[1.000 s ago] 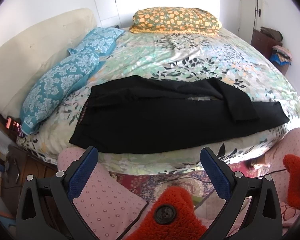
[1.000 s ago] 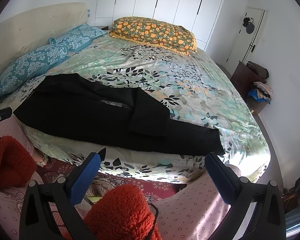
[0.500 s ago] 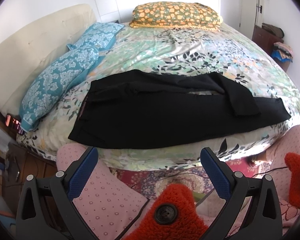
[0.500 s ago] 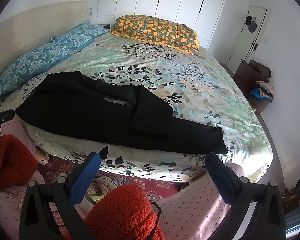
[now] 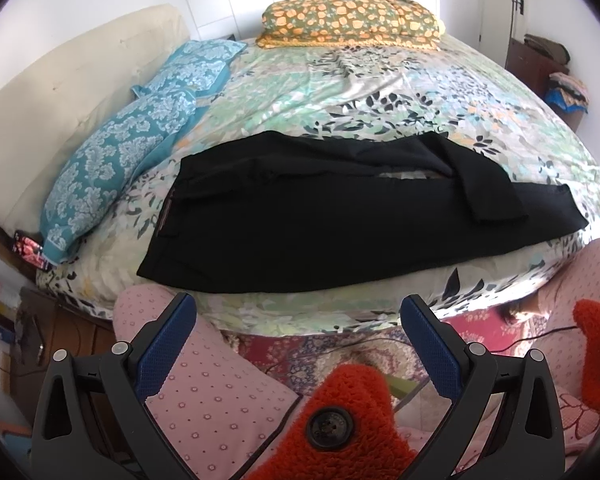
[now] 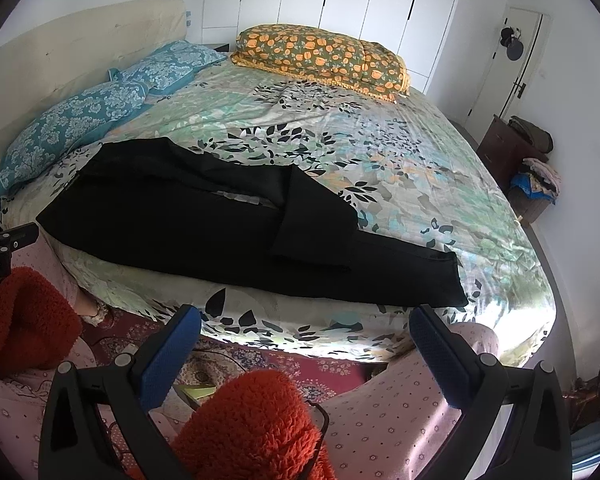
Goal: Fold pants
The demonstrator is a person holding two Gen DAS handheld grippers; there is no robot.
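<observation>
Black pants (image 5: 320, 216) lie flat along the near edge of the bed, waistband at the left and leg ends at the right. One leg end is folded back over the other leg (image 5: 484, 184). They also show in the right wrist view (image 6: 228, 224). My left gripper (image 5: 298, 320) is open and empty, below the bed's edge, short of the pants. My right gripper (image 6: 306, 330) is open and empty, below the bed's edge under the leg ends.
The bed has a floral sheet (image 5: 380, 92), two blue pillows (image 5: 112, 164) at the left and an orange flowered pillow (image 5: 352, 20) at the far side. A cream headboard (image 5: 60, 92) stands on the left. A dresser with clothes (image 6: 520, 160) stands at the right wall. A patterned rug (image 6: 284, 364) lies below.
Both grippers have moved closer to the bed and risen slightly, so the pants look larger. The pants have not moved. Both grippers stay open.
</observation>
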